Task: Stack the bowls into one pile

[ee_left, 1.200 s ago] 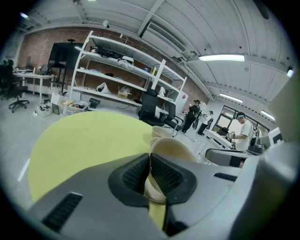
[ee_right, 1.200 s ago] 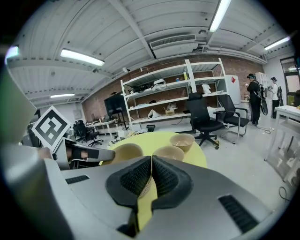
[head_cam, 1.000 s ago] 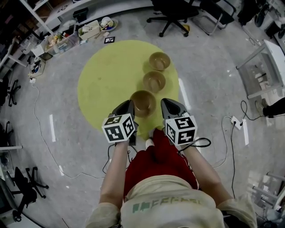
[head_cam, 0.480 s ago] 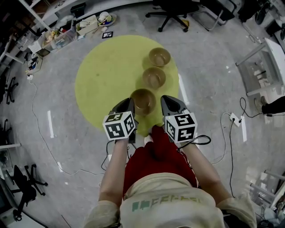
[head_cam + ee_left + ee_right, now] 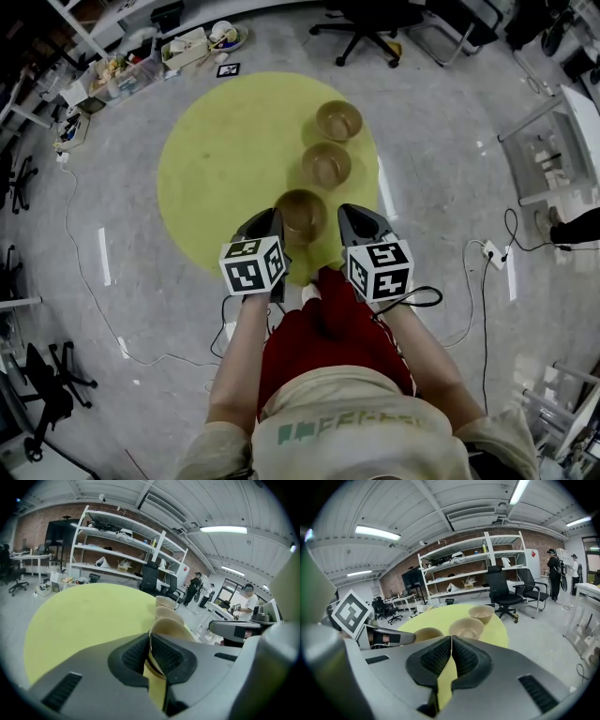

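Three tan bowls stand in a row on a round yellow table (image 5: 225, 159): a far bowl (image 5: 338, 120), a middle bowl (image 5: 325, 164) and a near bowl (image 5: 301, 214). My left gripper (image 5: 274, 221) sits at the near bowl's left edge. In the left gripper view its jaws (image 5: 150, 644) are shut on the near bowl (image 5: 172, 627), with the rim pinched between the pads. My right gripper (image 5: 349, 217) hovers just right of that bowl, shut and holding nothing. The right gripper (image 5: 451, 645) faces all three bowls, the middle bowl (image 5: 465, 627) straight ahead.
Office chairs (image 5: 361, 37) stand beyond the table. Boxes of clutter (image 5: 187, 52) and a marker tag (image 5: 228, 69) lie on the floor at the back left. Cables (image 5: 94, 309) trail across the floor. Shelving (image 5: 117, 541) and people (image 5: 246, 599) are further off.
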`<action>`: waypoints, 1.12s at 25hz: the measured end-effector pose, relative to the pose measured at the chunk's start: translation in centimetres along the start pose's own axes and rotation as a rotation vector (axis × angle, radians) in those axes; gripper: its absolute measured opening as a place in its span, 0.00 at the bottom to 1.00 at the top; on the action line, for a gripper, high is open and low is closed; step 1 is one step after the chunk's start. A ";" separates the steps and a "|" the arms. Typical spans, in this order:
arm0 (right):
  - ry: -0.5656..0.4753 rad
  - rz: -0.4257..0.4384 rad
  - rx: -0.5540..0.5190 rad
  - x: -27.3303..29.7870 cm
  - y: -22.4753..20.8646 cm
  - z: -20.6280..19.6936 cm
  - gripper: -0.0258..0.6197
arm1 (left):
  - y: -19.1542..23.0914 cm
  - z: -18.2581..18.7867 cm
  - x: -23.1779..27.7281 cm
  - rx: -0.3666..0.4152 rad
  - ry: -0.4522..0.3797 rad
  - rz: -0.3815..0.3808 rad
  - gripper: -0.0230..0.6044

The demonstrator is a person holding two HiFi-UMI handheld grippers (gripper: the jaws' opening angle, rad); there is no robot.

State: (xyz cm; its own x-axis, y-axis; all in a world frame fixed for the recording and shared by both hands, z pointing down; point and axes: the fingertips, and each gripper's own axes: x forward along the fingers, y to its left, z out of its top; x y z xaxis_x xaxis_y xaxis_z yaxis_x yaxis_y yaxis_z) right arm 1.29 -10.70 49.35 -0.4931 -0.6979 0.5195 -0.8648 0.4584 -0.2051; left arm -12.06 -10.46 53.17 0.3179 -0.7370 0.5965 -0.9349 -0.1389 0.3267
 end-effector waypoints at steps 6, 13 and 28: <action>0.001 -0.003 -0.003 0.4 -0.4 0.3 0.10 | 0.1 -0.1 0.5 0.021 0.003 0.011 0.09; 0.010 -0.001 -0.007 0.5 -0.2 0.6 0.10 | 0.1 -0.3 0.5 0.101 0.030 0.032 0.09; -0.014 0.013 -0.021 -0.5 0.6 0.6 0.10 | 0.2 0.9 -0.7 0.140 -0.020 0.058 0.09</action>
State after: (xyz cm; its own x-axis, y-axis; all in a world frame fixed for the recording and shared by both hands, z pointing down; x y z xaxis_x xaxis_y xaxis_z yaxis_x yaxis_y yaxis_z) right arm 0.90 -10.44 48.44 -0.5055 -0.6996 0.5051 -0.8563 0.4786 -0.1941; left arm -12.58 -10.59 52.12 0.2609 -0.7594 0.5960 -0.9649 -0.1855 0.1860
